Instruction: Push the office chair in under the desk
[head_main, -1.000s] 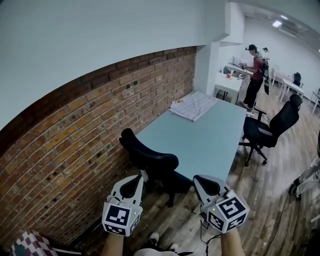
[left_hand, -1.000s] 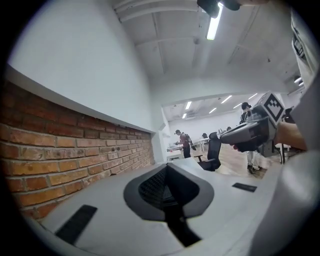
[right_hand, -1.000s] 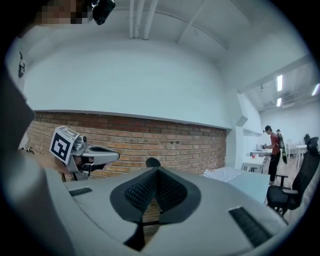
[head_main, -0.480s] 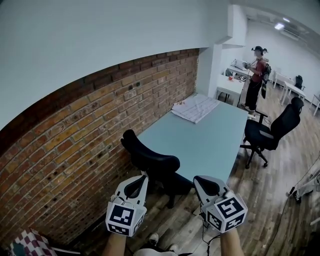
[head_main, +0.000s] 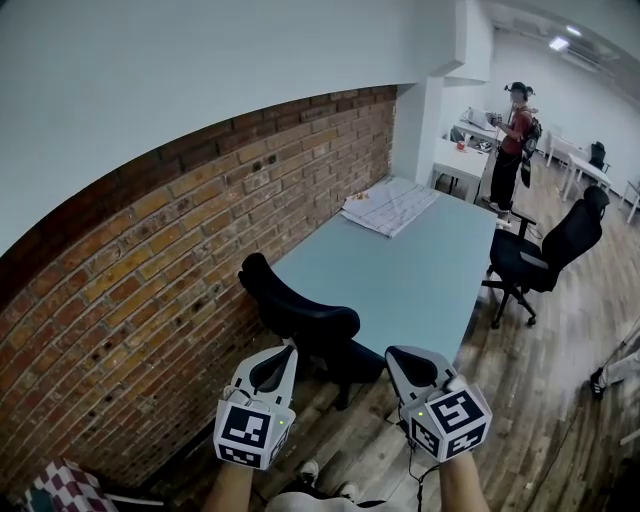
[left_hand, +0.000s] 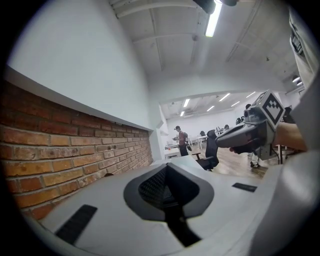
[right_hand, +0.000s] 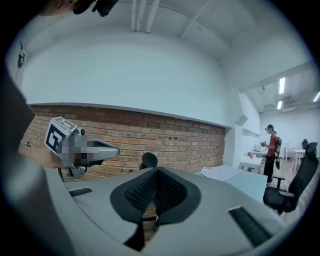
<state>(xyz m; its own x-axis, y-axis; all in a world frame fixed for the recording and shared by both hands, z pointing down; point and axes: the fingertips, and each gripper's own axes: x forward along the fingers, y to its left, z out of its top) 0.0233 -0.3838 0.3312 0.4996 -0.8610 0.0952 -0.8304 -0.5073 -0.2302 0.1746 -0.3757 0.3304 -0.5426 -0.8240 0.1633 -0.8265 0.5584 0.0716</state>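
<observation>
- The brick wall (head_main: 150, 260) runs along the left, with white wall above it.
- The pale blue table (head_main: 420, 270) stands lengthwise against that brick wall.
- The black office chair (head_main: 300, 320) stands at the table's near end, close to the wall, with its seat by the table's near corner.
- A second black chair (head_main: 548, 250) stands off the table's right side, on the wooden floor (head_main: 520, 400).
- A person (head_main: 508, 130) stands well beyond the table's far end.
- A pale folded sheet (head_main: 390, 207) lies on the table's far end, by the wall.
- The left claw (head_main: 283, 355) is closed and empty, just short of the office chair.
- The right claw (head_main: 398, 358) is also closed with nothing in it, beside the left one.
</observation>
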